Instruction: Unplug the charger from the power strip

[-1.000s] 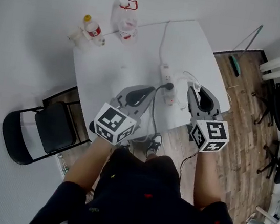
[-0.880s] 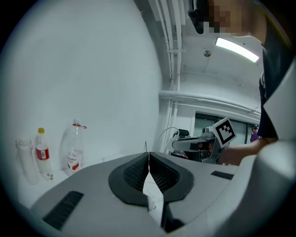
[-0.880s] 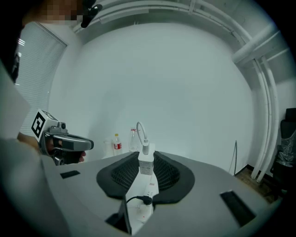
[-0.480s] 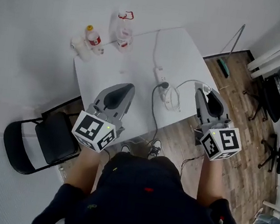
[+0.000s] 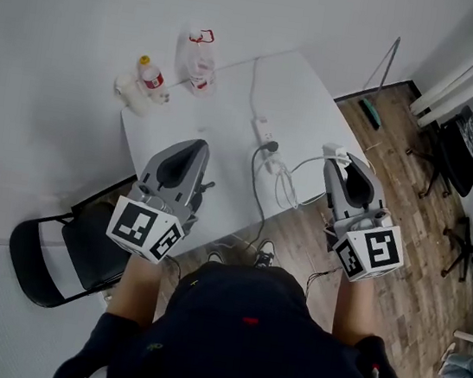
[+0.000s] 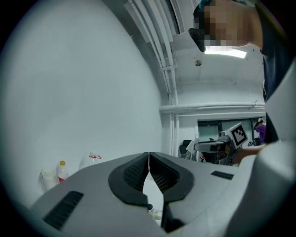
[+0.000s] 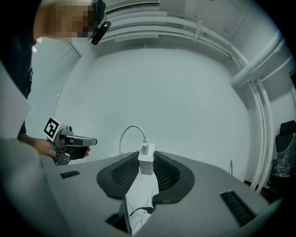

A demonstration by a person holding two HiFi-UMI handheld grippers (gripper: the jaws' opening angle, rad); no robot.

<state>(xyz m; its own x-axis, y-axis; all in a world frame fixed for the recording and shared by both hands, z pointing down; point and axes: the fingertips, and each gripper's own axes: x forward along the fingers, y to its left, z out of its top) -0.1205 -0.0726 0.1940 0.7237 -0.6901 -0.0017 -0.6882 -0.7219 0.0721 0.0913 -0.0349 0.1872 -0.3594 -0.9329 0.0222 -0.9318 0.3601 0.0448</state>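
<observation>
Right gripper (image 7: 146, 173) clamped on charger (image 7: 146, 159), cable (image 7: 126, 134) attached, well apart from strip (image 5: 262, 130) on table (image 5: 186, 115). Left gripper (image 6: 148, 169): jaws together, empty. 1 black plug (image 5: 271, 146) in strip.

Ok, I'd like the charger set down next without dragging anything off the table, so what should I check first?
1. Charger out of the power strip: ok, it is held in the air, apart from the strip.
2. Right gripper grip: ok, pads press on both sides of the charger.
3. Left gripper free: ok, jaws together, nothing between them.
4. White cable free of snags: cannot tell, it drops to loops lying beside the strip.
5. Black plug seated: ok, it sits in the strip's near end.
</observation>
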